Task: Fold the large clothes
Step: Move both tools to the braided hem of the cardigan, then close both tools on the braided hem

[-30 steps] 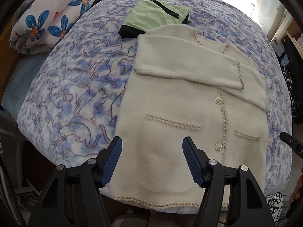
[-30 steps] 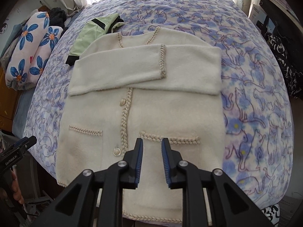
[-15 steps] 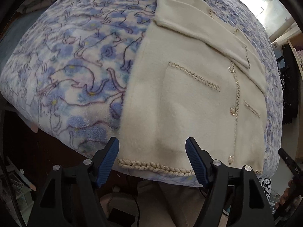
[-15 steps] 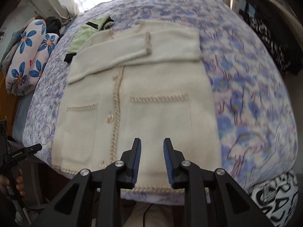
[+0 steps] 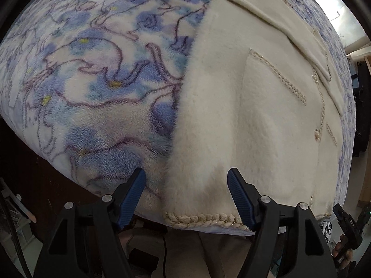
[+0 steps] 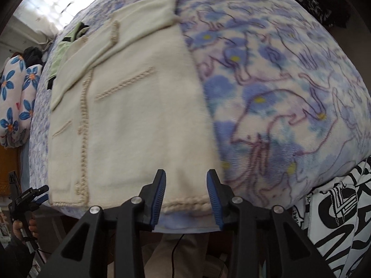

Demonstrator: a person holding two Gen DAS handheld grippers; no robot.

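On bed | cat-print fleece blanket (image 5: 97,88) under cream cardigan (image 5: 243,115) | both tongs apart, right widening

A bed is filling most of both views, wearing a fleecy blanket (image 5: 97,97) printed with blue and purple cat outlines. Daylight is pouring in through a window (image 6: 58,9) behind the far end (pale patterned curtains are hanging there). A flowered pillow (image 6: 16,102) is lying at the bed's far left, and black-and-white patterned fabric (image 6: 336,220) is hanging beside the near right corner.
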